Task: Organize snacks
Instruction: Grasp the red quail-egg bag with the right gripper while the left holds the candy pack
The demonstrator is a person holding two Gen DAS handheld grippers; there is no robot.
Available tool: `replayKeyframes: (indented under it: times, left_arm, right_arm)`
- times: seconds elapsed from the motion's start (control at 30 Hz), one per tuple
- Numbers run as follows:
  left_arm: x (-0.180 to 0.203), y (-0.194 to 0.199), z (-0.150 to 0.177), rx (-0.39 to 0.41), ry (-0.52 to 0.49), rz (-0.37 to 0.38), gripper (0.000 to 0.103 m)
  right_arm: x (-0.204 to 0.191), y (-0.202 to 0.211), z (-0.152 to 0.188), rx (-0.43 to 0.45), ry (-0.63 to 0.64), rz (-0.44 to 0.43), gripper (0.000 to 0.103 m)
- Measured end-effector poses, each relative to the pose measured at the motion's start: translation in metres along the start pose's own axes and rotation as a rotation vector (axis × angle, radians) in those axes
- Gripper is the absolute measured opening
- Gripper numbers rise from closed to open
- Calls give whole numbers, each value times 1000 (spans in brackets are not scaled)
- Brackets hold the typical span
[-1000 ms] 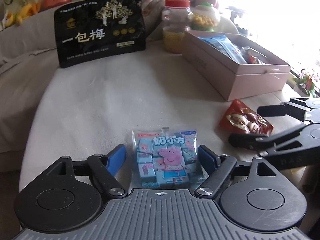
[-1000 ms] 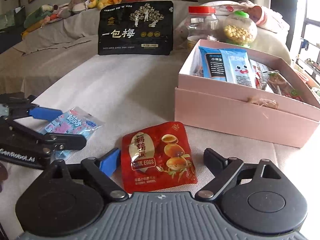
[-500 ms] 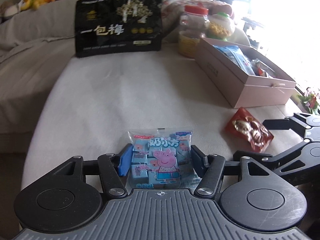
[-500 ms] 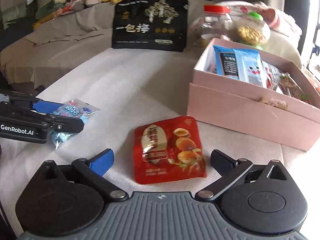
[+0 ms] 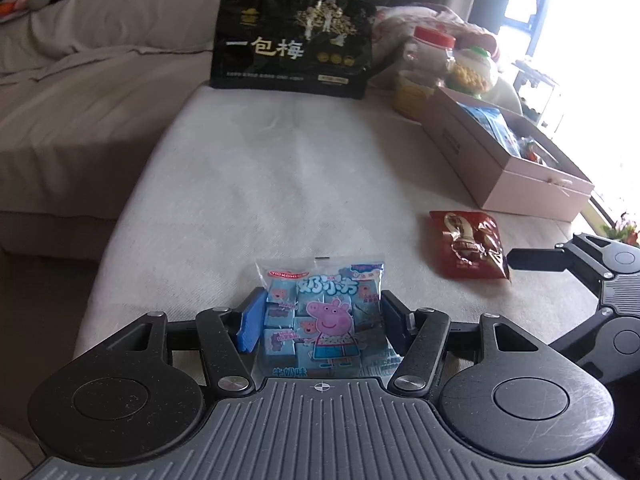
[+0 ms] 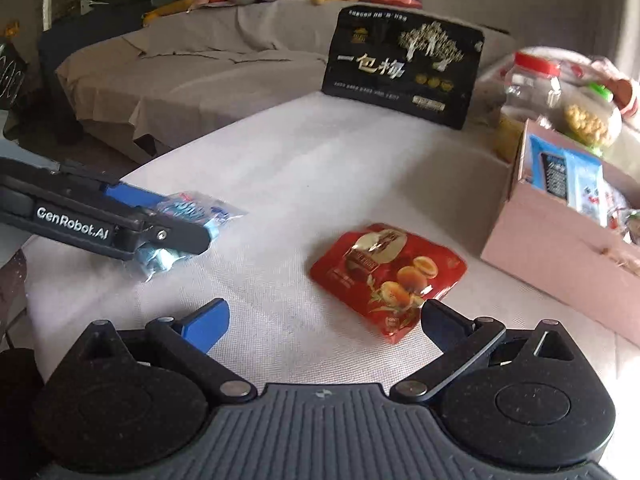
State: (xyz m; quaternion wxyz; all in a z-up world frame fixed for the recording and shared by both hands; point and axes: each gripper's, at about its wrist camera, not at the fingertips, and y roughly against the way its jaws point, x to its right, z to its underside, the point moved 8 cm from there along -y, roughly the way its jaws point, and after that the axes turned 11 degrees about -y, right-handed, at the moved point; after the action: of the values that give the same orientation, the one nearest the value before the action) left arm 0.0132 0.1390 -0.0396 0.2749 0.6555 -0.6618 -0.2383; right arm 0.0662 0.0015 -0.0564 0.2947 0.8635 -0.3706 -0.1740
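The left gripper (image 5: 322, 320) pinches the soft, crinkly blue candy packet (image 5: 322, 312) by its sides, while the right gripper (image 6: 320, 320), jaws spread wide, sits near the slippery red egg pouch (image 6: 386, 272).

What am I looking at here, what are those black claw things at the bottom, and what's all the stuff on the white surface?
Those are two hand-held grippers, each with two fingers and a wide-angle camera that looks forward along them, so each picture shows its own gripper at the bottom. A person holds them; there is no robot arm.

In the left camera's picture, the left gripper is closed on a blue cartoon-pig snack packet; the right camera sees that gripper from the side.

In the right camera's picture, the right gripper stands wide open and holds nothing. A red quail-egg packet lies on the white cloth-covered surface just ahead of it, nearer its right finger.

Farther back are an open pink box with packets already inside, a big black bag standing upright, and two clear jars.
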Motion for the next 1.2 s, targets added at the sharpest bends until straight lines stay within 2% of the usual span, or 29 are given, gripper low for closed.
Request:
replayKeyframes:
  times: [0.13, 0.27, 0.4, 0.5, 0.57, 0.7, 0.8, 1.07, 1.2]
  left_arm:
    - [0, 3, 3, 3, 1, -5, 66]
    - [2, 3, 3, 2, -6, -17, 66]
    - [2, 3, 3, 1, -11, -21, 66]
    - [3, 3, 4, 2, -13, -24, 66]
    - [4, 3, 4, 4, -19, -29, 66]
    - [4, 3, 4, 4, -26, -37, 66]
    - [4, 3, 4, 6, -24, -35, 66]
    - [4, 3, 4, 10, -24, -38, 66]
    - [5, 2, 5, 10, -41, -53, 66]
  right_arm:
    - [10, 7, -6, 33, -37, 28, 103]
    - [24, 6, -13, 21, -125, 34, 103]
    - [34, -13, -26, 4, -185, 66, 103]
    - [39, -33, -32, -48, -223, 104, 103]
    - [37, -42, -32, -78, -248, 91, 103]
    - [24, -46, -32, -55, -151, 129, 103]
    - [28, -42, -29, -55, -129, 131, 102]
    - [78, -19, -9, -34, -210, 150, 102]
    - [83, -15, -10, -26, -253, 127, 102]
